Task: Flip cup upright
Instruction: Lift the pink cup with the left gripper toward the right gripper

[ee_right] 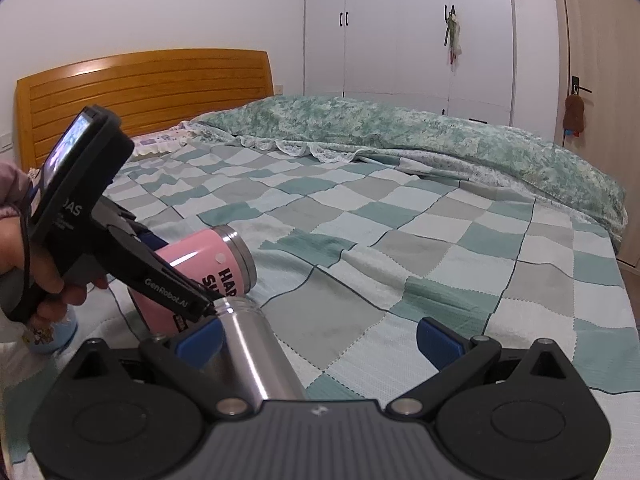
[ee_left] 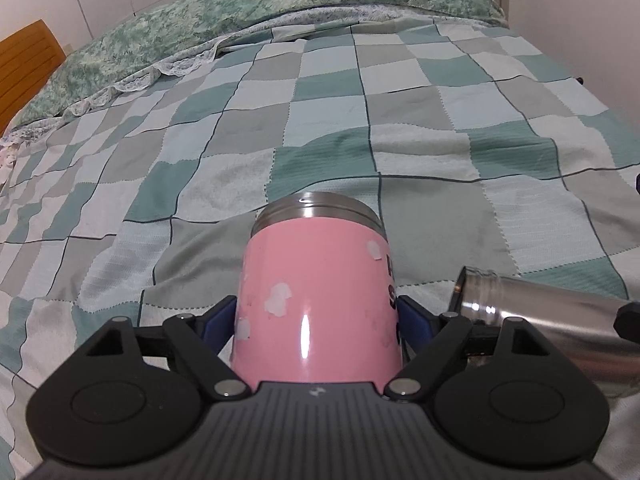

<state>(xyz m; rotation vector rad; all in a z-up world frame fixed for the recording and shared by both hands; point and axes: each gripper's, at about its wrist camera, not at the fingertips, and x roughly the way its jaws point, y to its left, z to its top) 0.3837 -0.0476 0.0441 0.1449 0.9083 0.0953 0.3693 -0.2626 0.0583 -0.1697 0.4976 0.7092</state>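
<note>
My left gripper [ee_left: 318, 316] is shut on a pink cup [ee_left: 316, 304] with a steel rim, holding it tilted above the bed with its rim pointing away from me. The cup also shows in the right wrist view [ee_right: 200, 268], clamped in the left gripper [ee_right: 176, 284]. My right gripper [ee_right: 320, 338] is open. A steel bottle [ee_right: 256, 356] lies on its side against the right gripper's left finger [ee_right: 200, 340], not clamped. The bottle also shows in the left wrist view [ee_left: 532, 312], low on the right.
A checked green, grey and white bedspread [ee_right: 400, 248] covers the bed. A green floral duvet [ee_right: 400, 132] is bunched along the far side. A wooden headboard [ee_right: 152, 92] stands at the left, white wardrobes [ee_right: 400, 32] behind. A small blue printed bottle [ee_right: 52, 336] stands by the left hand.
</note>
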